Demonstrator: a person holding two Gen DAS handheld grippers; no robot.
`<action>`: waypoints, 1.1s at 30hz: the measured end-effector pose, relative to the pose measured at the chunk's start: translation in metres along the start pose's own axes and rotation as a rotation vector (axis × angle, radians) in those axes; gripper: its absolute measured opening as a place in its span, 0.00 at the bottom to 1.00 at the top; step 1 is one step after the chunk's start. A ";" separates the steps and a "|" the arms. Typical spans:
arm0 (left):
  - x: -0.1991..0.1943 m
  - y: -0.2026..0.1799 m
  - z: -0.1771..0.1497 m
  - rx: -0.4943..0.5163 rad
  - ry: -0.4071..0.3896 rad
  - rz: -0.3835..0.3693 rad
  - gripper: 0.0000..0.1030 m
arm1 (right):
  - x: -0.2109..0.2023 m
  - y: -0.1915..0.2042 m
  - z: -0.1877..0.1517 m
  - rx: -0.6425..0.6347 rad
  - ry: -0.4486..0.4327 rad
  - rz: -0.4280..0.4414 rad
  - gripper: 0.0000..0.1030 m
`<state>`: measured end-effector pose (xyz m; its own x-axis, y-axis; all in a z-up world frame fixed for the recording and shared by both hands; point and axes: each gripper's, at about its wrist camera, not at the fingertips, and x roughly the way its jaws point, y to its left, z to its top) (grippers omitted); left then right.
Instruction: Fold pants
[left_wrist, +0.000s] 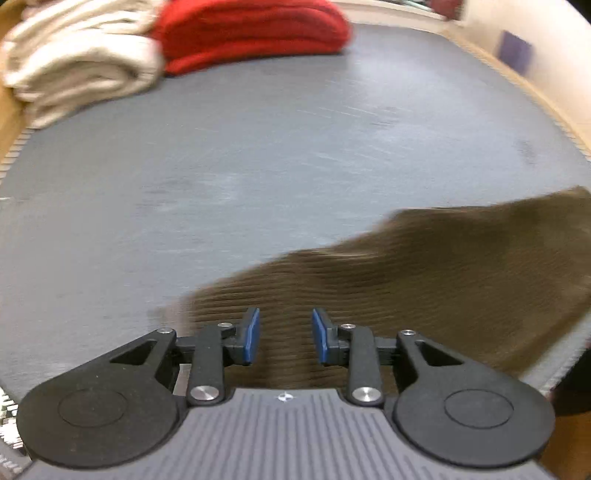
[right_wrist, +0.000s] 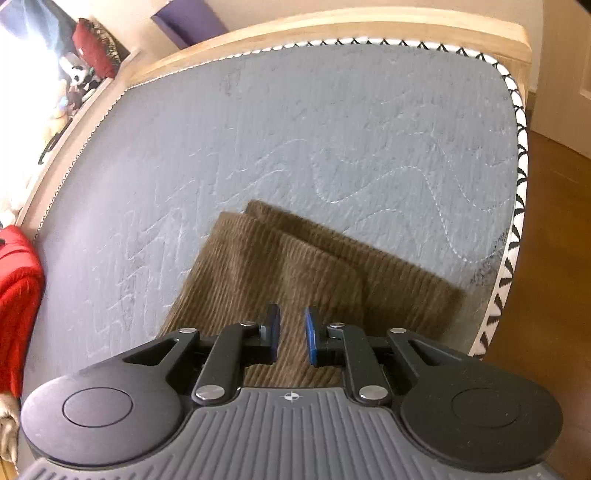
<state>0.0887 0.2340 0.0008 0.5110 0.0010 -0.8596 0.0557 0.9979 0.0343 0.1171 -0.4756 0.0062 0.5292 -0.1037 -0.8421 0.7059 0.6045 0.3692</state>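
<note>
Brown corduroy pants (left_wrist: 424, 273) lie on a grey mattress (left_wrist: 258, 155), stretching from below my left gripper to the right edge of the left wrist view. My left gripper (left_wrist: 285, 334) is open and empty, hovering over the pants. In the right wrist view the pants (right_wrist: 280, 266) lie folded, one layer over another, both ends pointing away. My right gripper (right_wrist: 291, 334) is open with a narrow gap, empty, just above the near part of the pants.
A red folded blanket (left_wrist: 255, 33) and a cream folded blanket (left_wrist: 74, 62) sit at the mattress's far left. A wooden bed frame (right_wrist: 332, 29) surrounds the mattress (right_wrist: 295, 129). The mattress edge and wood floor (right_wrist: 554, 221) are at the right.
</note>
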 end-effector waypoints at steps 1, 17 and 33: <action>0.006 -0.010 0.004 0.014 0.015 -0.032 0.33 | 0.004 -0.007 -0.001 0.008 0.024 -0.013 0.18; 0.054 -0.117 0.009 0.309 0.141 -0.208 0.46 | 0.039 -0.039 0.001 0.178 0.078 -0.110 0.41; 0.052 -0.131 -0.003 0.384 0.184 -0.240 0.46 | -0.007 -0.033 0.009 0.045 -0.066 -0.219 0.17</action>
<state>0.1058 0.1035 -0.0498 0.2872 -0.1799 -0.9408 0.4836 0.8750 -0.0197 0.0948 -0.5017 0.0033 0.3900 -0.2804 -0.8771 0.8266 0.5263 0.1992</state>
